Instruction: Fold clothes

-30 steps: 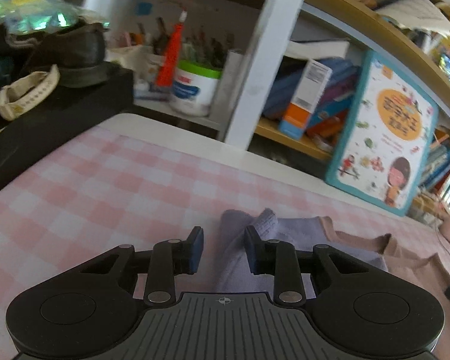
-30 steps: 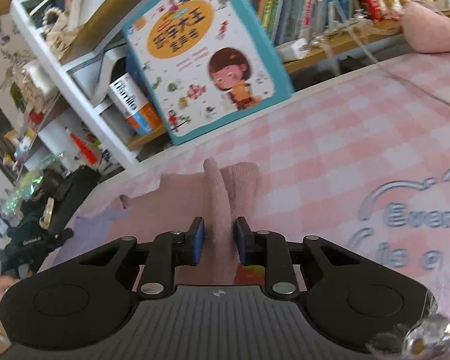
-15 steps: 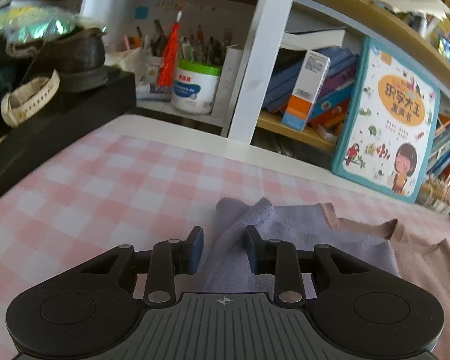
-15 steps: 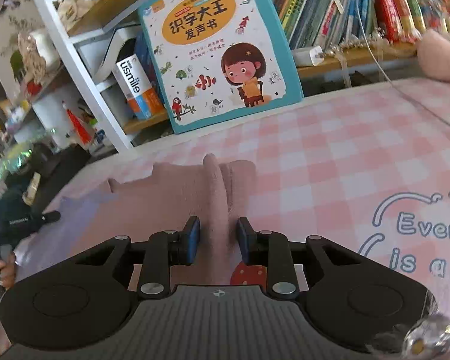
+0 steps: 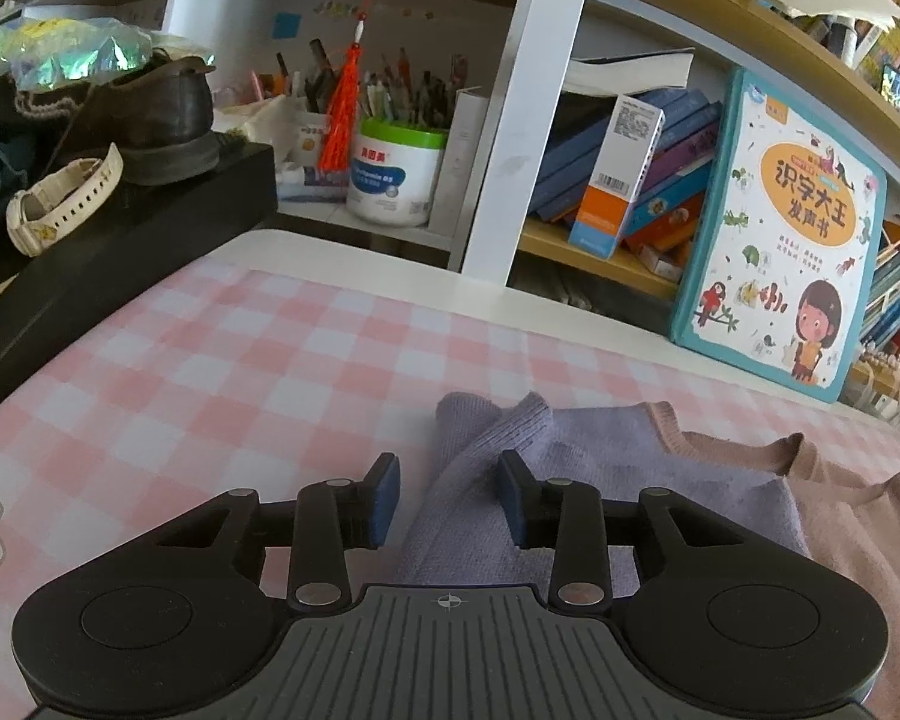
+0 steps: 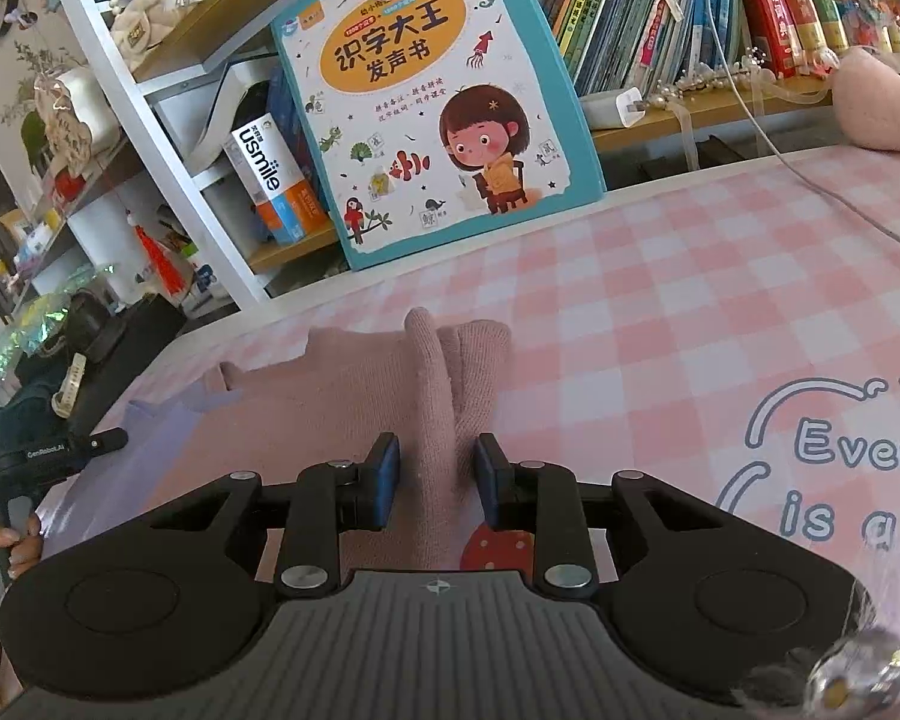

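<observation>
Left wrist view: the left tongs (image 5: 448,495) stand open, their blue pads apart, with a raised ridge of the sweater's lilac sleeve (image 5: 486,450) running between them; the pads do not press it. The sweater (image 5: 660,468) lies on the pink-checked surface (image 5: 210,384), lilac part toward the tongs, dusty-pink part spreading off toward 3 o'clock. At 1 o'clock a teal-edged children's book (image 5: 780,240) leans upright against the bookshelf (image 5: 600,252). At 11 o'clock a white tub with a green lid (image 5: 396,174) holds pens, and a red tassel (image 5: 342,114) hangs in front of it. At 10 o'clock a brown shoe (image 5: 156,114) and a cream watch strap (image 5: 60,204) sit on a black box (image 5: 120,240).

Right wrist view: the right tongs (image 6: 435,486) are also open, straddling a pinched-up fold of the pink sleeve (image 6: 450,372) that points to 12 o'clock; whether the pads touch it I cannot tell. The pink body of the garment stretches toward 9 o'clock, where the lilac part begins. The same children's book stands at 12 o'clock. At 9 o'clock the other gripper's black handle (image 6: 42,456) shows, with fingers (image 6: 18,540) wrapped round it. Printed lettering (image 6: 840,468) marks the surface at 3 o'clock.
</observation>
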Action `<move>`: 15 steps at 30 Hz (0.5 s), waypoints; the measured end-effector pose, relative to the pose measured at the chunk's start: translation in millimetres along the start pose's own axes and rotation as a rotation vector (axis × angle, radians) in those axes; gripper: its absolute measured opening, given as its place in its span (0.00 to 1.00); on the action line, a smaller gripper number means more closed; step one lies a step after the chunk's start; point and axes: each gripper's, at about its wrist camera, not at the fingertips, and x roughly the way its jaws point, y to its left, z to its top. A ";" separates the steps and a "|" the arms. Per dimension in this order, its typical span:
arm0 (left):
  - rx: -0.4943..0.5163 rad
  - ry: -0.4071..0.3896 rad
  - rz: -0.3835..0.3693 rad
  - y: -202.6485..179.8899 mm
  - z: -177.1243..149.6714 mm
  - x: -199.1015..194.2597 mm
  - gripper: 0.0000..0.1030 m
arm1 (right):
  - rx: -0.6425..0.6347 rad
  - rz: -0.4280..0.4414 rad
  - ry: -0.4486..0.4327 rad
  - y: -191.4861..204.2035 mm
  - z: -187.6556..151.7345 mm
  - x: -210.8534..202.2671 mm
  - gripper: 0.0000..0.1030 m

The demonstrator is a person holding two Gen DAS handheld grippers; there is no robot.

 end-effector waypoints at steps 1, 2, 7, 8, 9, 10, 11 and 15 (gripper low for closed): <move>0.002 0.000 0.002 -0.3 0.1 0.1 0.35 | -0.002 -0.001 0.000 0.1 0.1 -0.1 0.24; 0.004 -0.001 0.005 -0.6 0.1 0.1 0.35 | -0.004 -0.003 0.000 0.2 0.0 -0.1 0.24; -0.001 -0.032 0.031 -0.6 -0.5 -4.7 0.38 | -0.017 -0.013 0.001 3.1 -0.4 0.3 0.24; -0.026 -0.059 0.038 2.3 -1.6 -8.8 0.38 | -0.017 -0.012 0.001 3.3 -0.5 0.3 0.24; -0.066 -0.080 0.042 6.1 -1.8 -14.1 0.38 | -0.016 -0.012 0.001 3.5 -0.5 0.3 0.24; -0.106 -0.101 0.045 9.9 -1.9 -19.6 0.38 | -0.015 -0.011 0.001 3.6 -0.6 0.3 0.24; -0.152 -0.114 0.032 13.8 -0.7 -27.4 0.38 | -0.014 -0.010 0.001 3.6 -0.6 0.3 0.24; -0.184 -0.170 -0.005 10.6 -1.3 -60.9 0.38 | -0.020 -0.012 0.001 4.5 -0.5 0.6 0.26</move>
